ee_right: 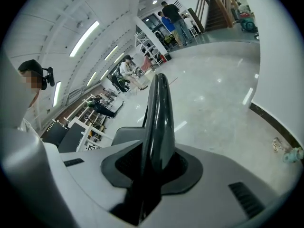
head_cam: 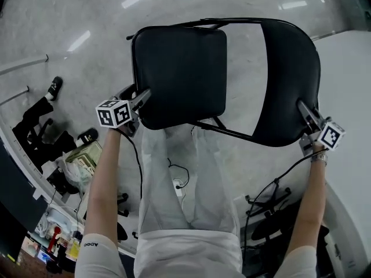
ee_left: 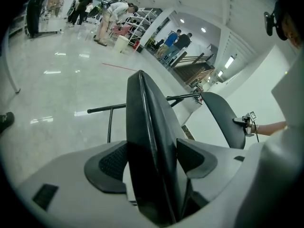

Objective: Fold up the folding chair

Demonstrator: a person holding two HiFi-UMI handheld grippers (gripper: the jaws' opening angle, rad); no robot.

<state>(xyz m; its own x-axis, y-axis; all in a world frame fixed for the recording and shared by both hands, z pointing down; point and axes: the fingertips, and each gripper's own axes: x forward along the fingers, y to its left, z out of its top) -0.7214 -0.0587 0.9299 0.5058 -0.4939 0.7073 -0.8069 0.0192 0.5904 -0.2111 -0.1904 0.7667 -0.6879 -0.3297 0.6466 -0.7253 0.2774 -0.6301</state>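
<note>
Black padded folding chair (head_cam: 243,133) is in front of the person, above the pale polished floor (head_cam: 69,28). Left claw (head_cam: 141,97) gapes wide around its seat (head_cam: 179,68) edge, one pad clear of it. Right claw (head_cam: 302,108) pinches the backrest (head_cam: 290,68) rim.

White short-sleeved shirt (head_cam: 188,253), pale trousers (head_cam: 174,172), a wristwatch (head_cam: 319,157); left claw (head_cam: 142,97) and right claw (head_cam: 302,106) carry black-and-white marker cubes (head_cam: 114,113).
</note>
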